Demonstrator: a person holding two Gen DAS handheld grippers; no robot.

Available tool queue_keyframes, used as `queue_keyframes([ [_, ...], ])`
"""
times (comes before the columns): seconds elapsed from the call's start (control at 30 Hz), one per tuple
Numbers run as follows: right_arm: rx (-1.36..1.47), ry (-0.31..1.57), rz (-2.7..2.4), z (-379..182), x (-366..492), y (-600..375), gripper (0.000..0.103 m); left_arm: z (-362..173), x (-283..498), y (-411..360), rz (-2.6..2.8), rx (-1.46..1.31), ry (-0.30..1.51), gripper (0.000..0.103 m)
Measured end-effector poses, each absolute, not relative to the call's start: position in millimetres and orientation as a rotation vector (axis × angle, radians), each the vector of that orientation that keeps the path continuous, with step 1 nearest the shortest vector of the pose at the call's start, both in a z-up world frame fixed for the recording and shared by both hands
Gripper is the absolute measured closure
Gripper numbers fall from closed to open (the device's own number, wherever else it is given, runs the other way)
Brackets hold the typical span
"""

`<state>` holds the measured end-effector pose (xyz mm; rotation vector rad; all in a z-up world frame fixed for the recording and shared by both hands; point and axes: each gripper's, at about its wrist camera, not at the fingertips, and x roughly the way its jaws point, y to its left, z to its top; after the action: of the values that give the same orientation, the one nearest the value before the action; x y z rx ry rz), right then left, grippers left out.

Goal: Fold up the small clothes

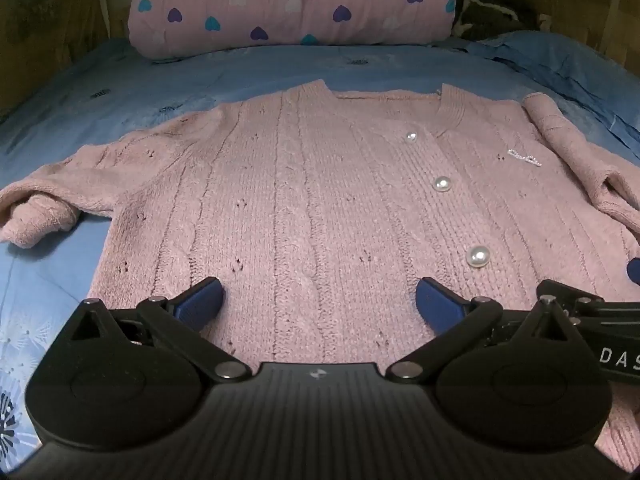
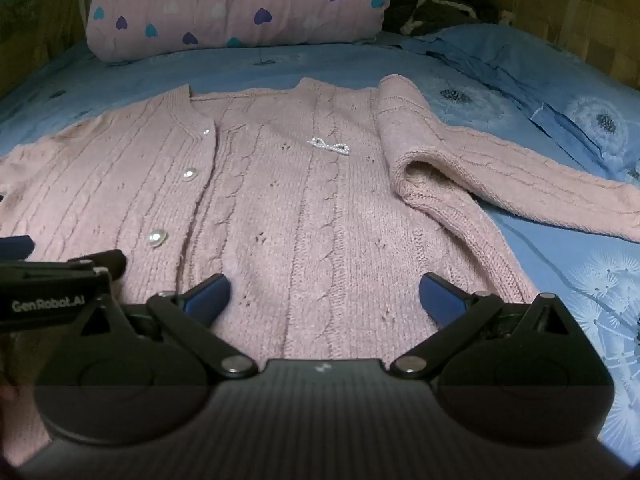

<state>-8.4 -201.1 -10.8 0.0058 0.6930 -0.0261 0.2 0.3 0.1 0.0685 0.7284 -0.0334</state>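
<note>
A pink cable-knit cardigan (image 1: 304,184) with pearl buttons (image 1: 441,183) lies face up and spread flat on the blue bed sheet (image 1: 120,92). Its left sleeve (image 1: 40,208) is bunched at the cuff; its right sleeve (image 2: 520,184) stretches out to the right over the sheet. My left gripper (image 1: 319,304) hovers open over the hem on the left half, nothing between its blue fingers (image 1: 202,300). My right gripper (image 2: 325,300) hovers open over the hem on the right half (image 2: 320,200), also holding nothing. Each gripper's body shows at the other view's edge.
A rolled pink quilt with heart prints (image 1: 288,4) lies across the head of the bed. Dark clothing (image 2: 440,8) is piled at the back right. A blue pillow (image 2: 540,80) lies to the right. Wooden walls close in on both sides.
</note>
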Motion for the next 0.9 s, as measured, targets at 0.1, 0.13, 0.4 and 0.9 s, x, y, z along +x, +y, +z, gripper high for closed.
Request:
queue_keyframes([
  [0.1,0.010,0.693,-0.024,-10.5,-9.6,-199.9,0.000,0.1,0.2,0.4,-0.033,0.070,0.727,0.000],
  [0.13,0.008,0.693,-0.025,-10.3,-9.7,-198.2,0.000,0.1,0.1,0.2,-0.033,0.070,0.727,0.000],
  [0.4,0.023,0.695,-0.020,-13.0,-7.3,-202.1,0.000,0.2,0.3,0.5,-0.032,0.072,0.726,0.000],
  [0.9,0.021,0.697,-0.020,-12.0,-7.5,-202.5,0.000,0.1,0.2,0.2,-0.031,0.075,0.725,0.000],
])
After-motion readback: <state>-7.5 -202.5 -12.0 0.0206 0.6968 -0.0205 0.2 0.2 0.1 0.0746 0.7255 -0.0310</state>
